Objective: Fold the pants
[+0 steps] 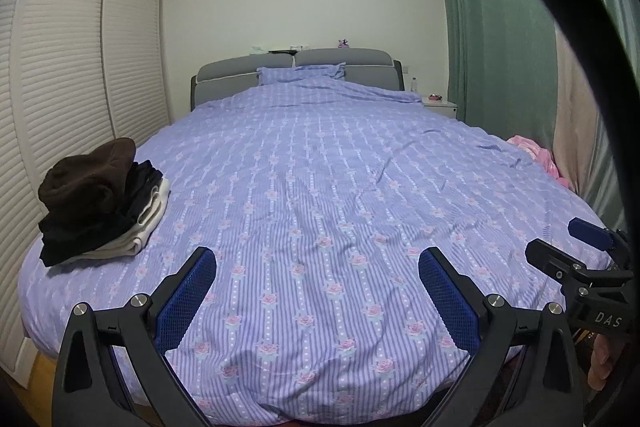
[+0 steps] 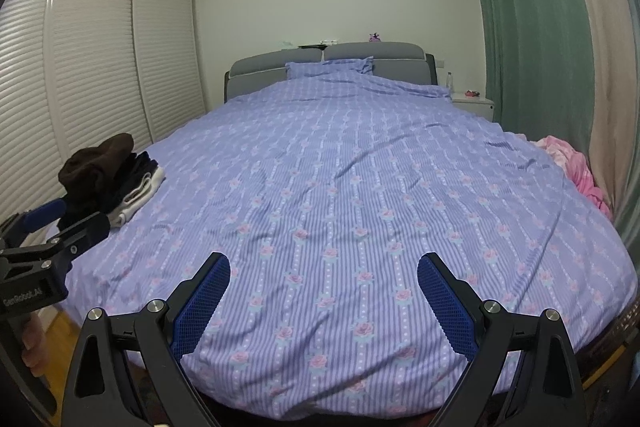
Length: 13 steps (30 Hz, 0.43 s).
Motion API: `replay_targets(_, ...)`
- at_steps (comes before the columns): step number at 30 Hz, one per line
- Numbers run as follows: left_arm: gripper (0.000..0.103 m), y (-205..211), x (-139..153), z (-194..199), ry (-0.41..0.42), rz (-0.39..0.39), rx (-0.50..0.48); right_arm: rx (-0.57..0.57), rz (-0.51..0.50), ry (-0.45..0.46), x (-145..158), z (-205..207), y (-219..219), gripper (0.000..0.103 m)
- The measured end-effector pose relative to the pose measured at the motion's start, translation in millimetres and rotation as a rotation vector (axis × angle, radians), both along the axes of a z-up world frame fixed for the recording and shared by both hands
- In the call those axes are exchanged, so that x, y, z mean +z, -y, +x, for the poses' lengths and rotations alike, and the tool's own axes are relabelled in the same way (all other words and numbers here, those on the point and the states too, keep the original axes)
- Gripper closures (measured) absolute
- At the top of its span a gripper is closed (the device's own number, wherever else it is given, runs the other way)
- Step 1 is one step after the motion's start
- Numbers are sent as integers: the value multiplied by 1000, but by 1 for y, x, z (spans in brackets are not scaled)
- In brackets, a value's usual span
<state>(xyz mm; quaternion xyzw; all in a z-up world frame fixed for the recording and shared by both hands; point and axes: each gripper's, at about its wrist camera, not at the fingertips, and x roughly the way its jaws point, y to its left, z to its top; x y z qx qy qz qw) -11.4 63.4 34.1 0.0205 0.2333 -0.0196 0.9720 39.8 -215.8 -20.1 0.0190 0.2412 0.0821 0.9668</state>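
A stack of folded clothes [image 1: 100, 199] lies on the left side of the bed, with a brown garment on top, then dark ones and a white one at the bottom; it also shows in the right wrist view [image 2: 116, 183]. My left gripper [image 1: 318, 267] is open and empty above the foot of the bed. My right gripper [image 2: 324, 273] is open and empty beside it, to the right. Each gripper shows at the edge of the other's view: the right one [image 1: 560, 247] and the left one [image 2: 60, 219]. No loose pants lie in front of the grippers.
The bed [image 1: 320, 187] has a purple striped floral cover and a grey headboard [image 1: 296, 67]. White louvred wardrobe doors [image 1: 60, 67] stand on the left. Green curtains [image 1: 500, 27], a pink cloth [image 2: 576, 171] and a white nightstand [image 2: 474, 105] are on the right.
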Motion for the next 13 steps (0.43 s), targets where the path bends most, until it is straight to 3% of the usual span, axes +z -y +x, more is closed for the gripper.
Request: replay_targets(13,0,-1,3,-1,13,5,15,-4,6,0,0,-3,3,7)
